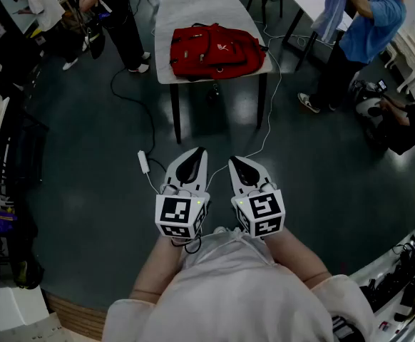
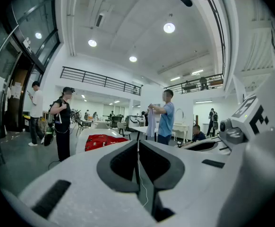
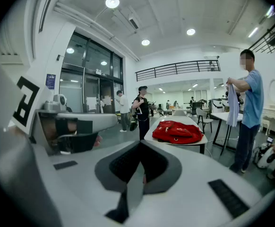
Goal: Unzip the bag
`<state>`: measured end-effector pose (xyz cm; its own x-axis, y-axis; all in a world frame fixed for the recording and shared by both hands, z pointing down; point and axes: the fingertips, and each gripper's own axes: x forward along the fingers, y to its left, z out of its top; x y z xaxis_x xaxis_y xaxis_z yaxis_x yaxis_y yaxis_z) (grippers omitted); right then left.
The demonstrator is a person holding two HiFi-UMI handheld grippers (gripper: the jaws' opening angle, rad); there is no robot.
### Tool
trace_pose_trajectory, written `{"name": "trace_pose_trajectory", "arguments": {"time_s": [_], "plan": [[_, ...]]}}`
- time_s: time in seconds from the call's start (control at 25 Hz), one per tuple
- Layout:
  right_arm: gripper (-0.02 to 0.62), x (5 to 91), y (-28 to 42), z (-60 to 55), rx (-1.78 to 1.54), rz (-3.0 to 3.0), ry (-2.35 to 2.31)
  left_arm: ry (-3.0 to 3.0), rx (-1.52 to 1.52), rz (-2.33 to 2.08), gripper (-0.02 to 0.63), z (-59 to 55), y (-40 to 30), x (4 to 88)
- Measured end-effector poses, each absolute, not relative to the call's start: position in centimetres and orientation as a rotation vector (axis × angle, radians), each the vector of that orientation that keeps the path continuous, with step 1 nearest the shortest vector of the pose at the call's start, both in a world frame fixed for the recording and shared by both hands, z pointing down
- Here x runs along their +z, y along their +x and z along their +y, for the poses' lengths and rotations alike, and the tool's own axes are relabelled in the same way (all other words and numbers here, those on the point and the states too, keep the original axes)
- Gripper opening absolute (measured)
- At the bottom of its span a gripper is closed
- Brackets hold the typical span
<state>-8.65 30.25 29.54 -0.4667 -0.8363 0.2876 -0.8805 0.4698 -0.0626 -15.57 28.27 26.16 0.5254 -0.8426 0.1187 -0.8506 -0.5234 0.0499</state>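
Note:
A red backpack (image 1: 214,50) lies flat on a white table (image 1: 186,13) some way ahead of me; it also shows as the red backpack (image 2: 103,141) in the left gripper view and the red backpack (image 3: 177,131) in the right gripper view. Both grippers hang close to my body, side by side, well short of the table. My left gripper (image 1: 197,152) is shut with nothing in it. My right gripper (image 1: 234,162) is shut too, also empty. The jaws of each meet at the tips.
A white cable (image 1: 150,169) runs across the dark floor between me and the table. A person in blue (image 1: 364,41) stands right of the table, a person in black (image 1: 115,20) to its left. Another table (image 1: 314,2) and chairs stand behind.

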Motion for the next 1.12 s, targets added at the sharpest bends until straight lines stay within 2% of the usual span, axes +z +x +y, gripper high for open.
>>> {"name": "trace_pose_trajectory", "arguments": {"time_s": [0.72, 1.12], "plan": [[0.028, 30.9, -7.7, 28.8, 0.378, -2.466, 1.517, 2.605, 0.123, -1.460, 0.026, 27.2, -15.3, 27.8], [0.028, 33.6, -5.4, 21.8, 0.444, -2.486, 1.438, 2.532, 0.166, -1.500, 0.026, 20.8, -13.6, 30.5]]}}
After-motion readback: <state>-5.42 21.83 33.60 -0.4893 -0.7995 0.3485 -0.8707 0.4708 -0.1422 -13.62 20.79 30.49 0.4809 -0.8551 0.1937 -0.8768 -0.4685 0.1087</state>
